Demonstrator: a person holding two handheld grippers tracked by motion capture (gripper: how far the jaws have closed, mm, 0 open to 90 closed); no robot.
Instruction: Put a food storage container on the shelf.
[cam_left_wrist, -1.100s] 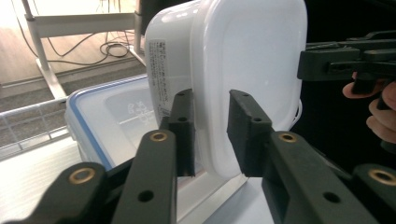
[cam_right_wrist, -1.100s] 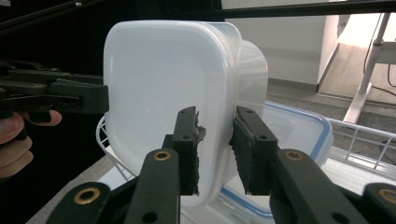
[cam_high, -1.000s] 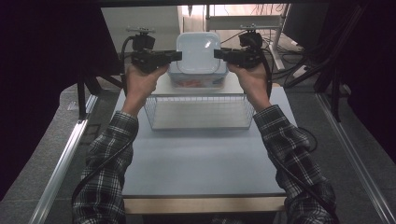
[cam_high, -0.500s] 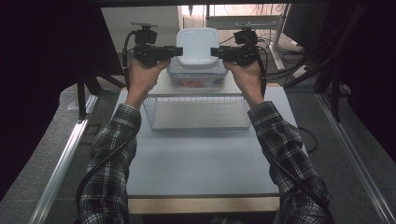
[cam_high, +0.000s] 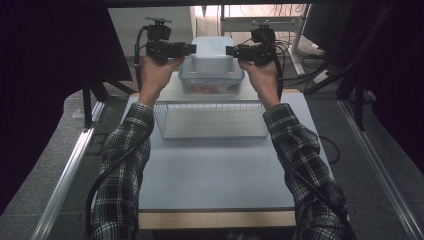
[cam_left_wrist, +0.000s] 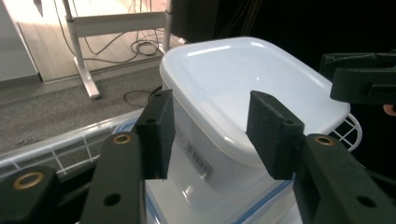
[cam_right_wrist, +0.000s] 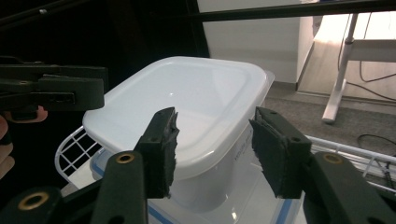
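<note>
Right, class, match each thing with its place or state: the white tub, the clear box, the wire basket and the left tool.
Things:
1. white tub
2. clear box
3. wire basket
4. left tool

Places or states:
A. holds something red, at the bottom of the stack
B. open, a jaw on each side of a rim
C. at the top of the stack
D. stands in front of the stack

Pairs: 1-C, 2-A, 3-D, 4-B
</note>
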